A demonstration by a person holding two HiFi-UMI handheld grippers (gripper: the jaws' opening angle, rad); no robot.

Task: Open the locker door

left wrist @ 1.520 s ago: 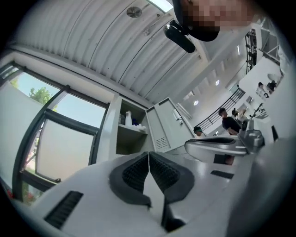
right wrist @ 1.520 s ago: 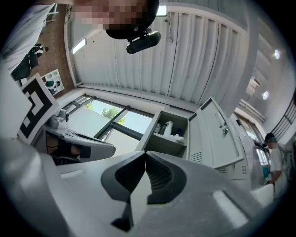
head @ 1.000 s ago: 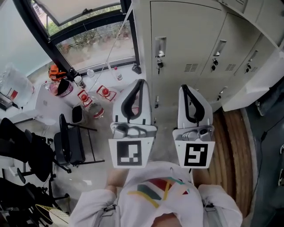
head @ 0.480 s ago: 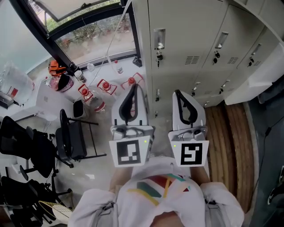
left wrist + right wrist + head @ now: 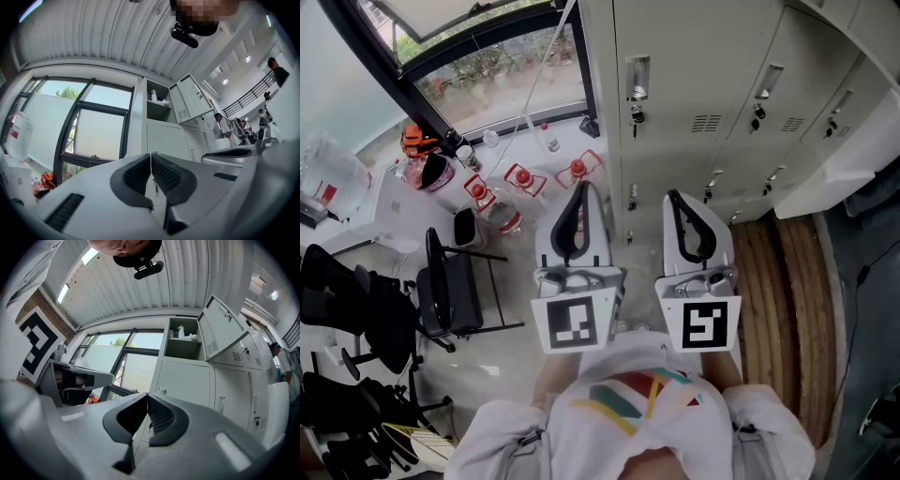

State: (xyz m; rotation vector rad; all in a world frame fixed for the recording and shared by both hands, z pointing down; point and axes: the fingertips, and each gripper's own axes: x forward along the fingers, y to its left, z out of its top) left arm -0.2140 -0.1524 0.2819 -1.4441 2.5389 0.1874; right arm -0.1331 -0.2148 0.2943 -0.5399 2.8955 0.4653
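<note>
A bank of pale grey lockers [image 5: 741, 66] stands ahead of me. Its leftmost closed door [image 5: 675, 56] has a metal handle [image 5: 637, 77] with a key [image 5: 636, 117] hanging below it. My left gripper [image 5: 581, 185] and right gripper [image 5: 678, 195] are side by side, held short of the lockers and touching nothing. Both are shut with nothing between the pads. In the left gripper view the shut jaws [image 5: 151, 154] point at the closed door [image 5: 166, 140]. The right gripper [image 5: 146, 394] points the same way, with the handle [image 5: 162, 390] just above its tip.
An upper locker door [image 5: 225, 329] hangs open above a shelf with bottles [image 5: 185, 333]. Water jugs [image 5: 520, 183] and a black chair [image 5: 455, 300] stand at the left beneath the window [image 5: 487, 75]. Wooden boards [image 5: 778, 291] lie at the right. People [image 5: 225, 129] stand far off.
Both grippers have sunk a little and drawn slightly back from the lockers, still shut. Over the last half second they have kept still.
</note>
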